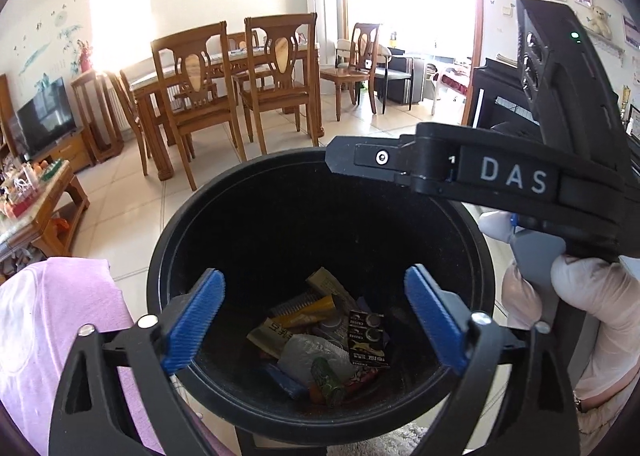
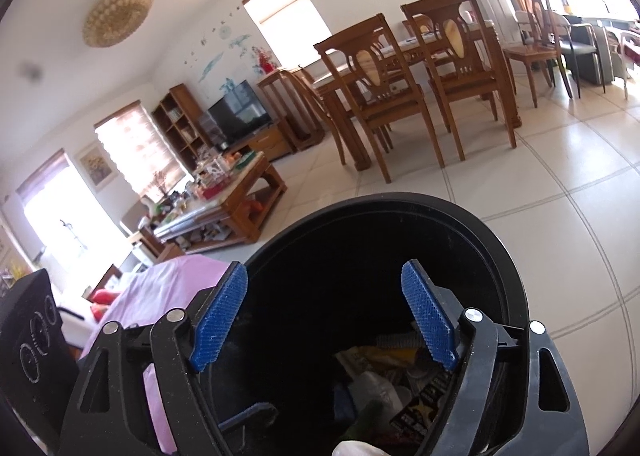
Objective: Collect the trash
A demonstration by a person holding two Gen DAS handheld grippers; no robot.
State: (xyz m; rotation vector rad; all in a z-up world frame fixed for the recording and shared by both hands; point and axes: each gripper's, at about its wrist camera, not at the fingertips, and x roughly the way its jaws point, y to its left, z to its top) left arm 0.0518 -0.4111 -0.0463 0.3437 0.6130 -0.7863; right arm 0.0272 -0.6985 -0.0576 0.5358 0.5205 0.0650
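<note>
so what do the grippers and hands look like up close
Both grippers, left and right, are black plastic frames with silver rivets and blue ribbed pads. The right one's body carries white "DAS" lettering and a green light. The hand wears a white glove.

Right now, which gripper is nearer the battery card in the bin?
Left, though not by much. The left gripper hangs open right above the battery card in the bin. The right gripper reaches in over the far rim, apparently farther off.
</note>
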